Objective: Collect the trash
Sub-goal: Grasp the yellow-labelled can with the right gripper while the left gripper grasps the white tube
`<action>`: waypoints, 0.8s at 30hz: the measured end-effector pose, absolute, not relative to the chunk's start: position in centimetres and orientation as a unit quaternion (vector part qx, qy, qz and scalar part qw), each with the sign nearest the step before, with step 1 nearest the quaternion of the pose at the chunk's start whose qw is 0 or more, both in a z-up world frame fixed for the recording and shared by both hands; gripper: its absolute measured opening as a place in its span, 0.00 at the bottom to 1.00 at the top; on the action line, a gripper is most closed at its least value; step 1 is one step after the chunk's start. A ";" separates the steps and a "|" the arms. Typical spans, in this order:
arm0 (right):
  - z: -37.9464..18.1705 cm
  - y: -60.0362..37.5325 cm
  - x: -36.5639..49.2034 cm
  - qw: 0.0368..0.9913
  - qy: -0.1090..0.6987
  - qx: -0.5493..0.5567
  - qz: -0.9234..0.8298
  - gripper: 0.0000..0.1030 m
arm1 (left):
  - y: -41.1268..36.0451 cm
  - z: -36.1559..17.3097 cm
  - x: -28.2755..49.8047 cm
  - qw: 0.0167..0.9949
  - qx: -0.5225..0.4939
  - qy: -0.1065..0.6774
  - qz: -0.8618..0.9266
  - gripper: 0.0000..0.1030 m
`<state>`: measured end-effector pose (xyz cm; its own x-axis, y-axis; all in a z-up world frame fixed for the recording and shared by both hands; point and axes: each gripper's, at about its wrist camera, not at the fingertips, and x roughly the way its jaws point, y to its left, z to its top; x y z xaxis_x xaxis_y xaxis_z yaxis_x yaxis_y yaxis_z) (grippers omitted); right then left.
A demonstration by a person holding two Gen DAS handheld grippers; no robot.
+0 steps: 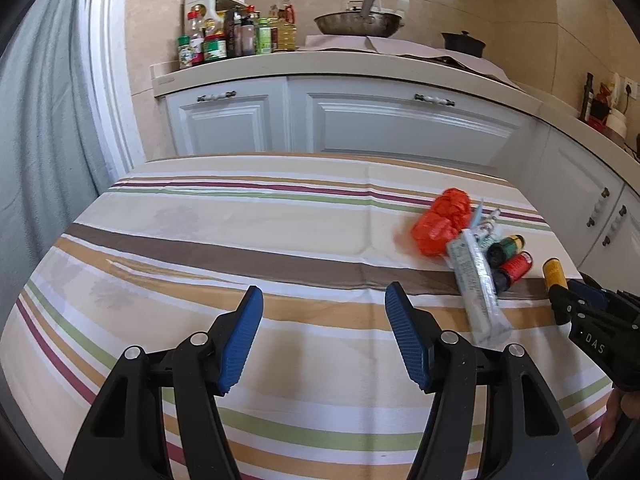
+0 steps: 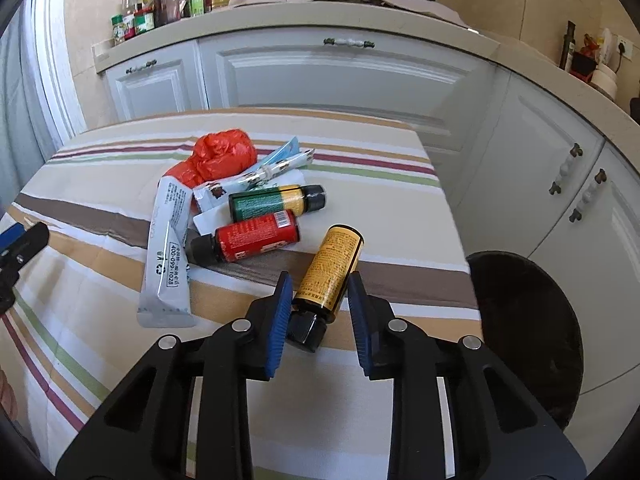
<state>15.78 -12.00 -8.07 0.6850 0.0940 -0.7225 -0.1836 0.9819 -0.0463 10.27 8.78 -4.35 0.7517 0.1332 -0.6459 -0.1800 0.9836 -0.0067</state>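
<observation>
A yellow bottle with a black cap lies on the striped tablecloth, its cap end between the pads of my right gripper. The jaws stand on either side of it with small gaps, not closed. A red bottle, a green-and-yellow bottle, a long silver-white wrapper, small wrappers and a crumpled red plastic bag lie just behind. My left gripper is open and empty over bare cloth, left of the pile.
A dark round bin stands beyond the table's right edge. White kitchen cabinets run behind and to the right. The counter holds spice bottles, a wok and a black pot.
</observation>
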 end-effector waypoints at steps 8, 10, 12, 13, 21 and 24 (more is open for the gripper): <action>-7.2 -14.3 14.9 0.924 0.372 -0.044 0.076 0.26 | 4.8 -4.5 11.1 0.936 -0.025 0.348 0.047 0.62; -7.1 -15.1 14.7 0.926 0.369 -0.039 0.075 0.26 | 4.1 -4.6 11.3 0.936 -0.025 0.350 0.038 0.62; -6.9 -15.7 14.5 0.927 0.366 -0.035 0.073 0.26 | 3.1 -4.7 11.6 0.935 -0.027 0.354 0.026 0.62; -6.9 -16.0 14.5 0.927 0.365 -0.033 0.072 0.26 | 2.8 -4.7 11.7 0.934 -0.026 0.355 0.023 0.62; -6.6 -18.5 14.2 0.931 0.358 -0.017 0.063 0.25 | 0.0 -6.0 13.6 0.928 -0.016 0.373 0.006 0.62; -6.7 -19.2 14.3 0.932 0.356 -0.013 0.061 0.25 | -0.1 -6.6 14.3 0.920 -0.021 0.391 0.000 0.62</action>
<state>14.26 -19.16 -6.67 0.7385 0.1042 -0.6662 -0.1231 0.9922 0.0188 14.26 -0.11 -6.60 0.6949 -0.0154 -0.7190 -0.0169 0.9991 -0.0377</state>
